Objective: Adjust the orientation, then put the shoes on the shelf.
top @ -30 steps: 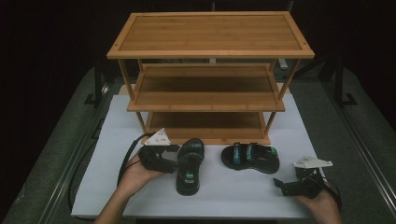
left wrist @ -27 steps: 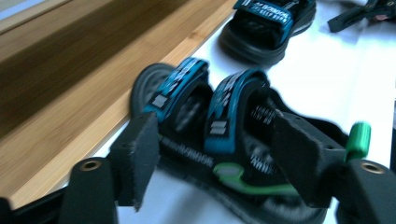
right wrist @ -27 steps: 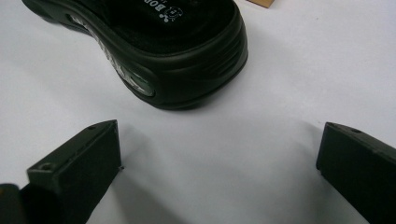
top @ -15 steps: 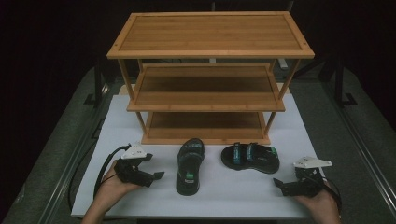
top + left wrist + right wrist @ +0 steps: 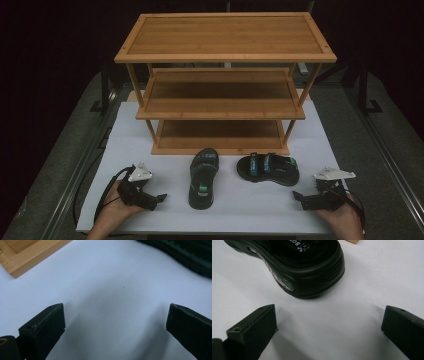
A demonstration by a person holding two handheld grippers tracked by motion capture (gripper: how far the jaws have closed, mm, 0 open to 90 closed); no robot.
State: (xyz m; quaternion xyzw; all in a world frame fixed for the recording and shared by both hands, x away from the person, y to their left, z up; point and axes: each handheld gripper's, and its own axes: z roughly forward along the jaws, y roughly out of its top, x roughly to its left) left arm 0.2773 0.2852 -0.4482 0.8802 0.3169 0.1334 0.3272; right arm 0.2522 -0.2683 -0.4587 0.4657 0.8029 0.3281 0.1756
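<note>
Just ahead of the right gripper (image 5: 329, 325), whose jaws stand wide and empty, lies a black sandal (image 5: 294, 262) with ribbed sole; white letters "BO" and a small skull mark show on its footbed, the rest cut off. The left gripper (image 5: 115, 325), also wide and empty, has a second sandal's (image 5: 185, 255) blurred edge ahead to its right and the rack's (image 5: 27, 255) base to its left.

1. Bamboo three-tier rack (image 5: 225, 90) stands at back of white bench (image 5: 150, 145); all tiers bare.
2. Dark grey floor (image 5: 70, 150) flanks bench.
3. Black stand feet (image 5: 102, 102) beside rack.
</note>
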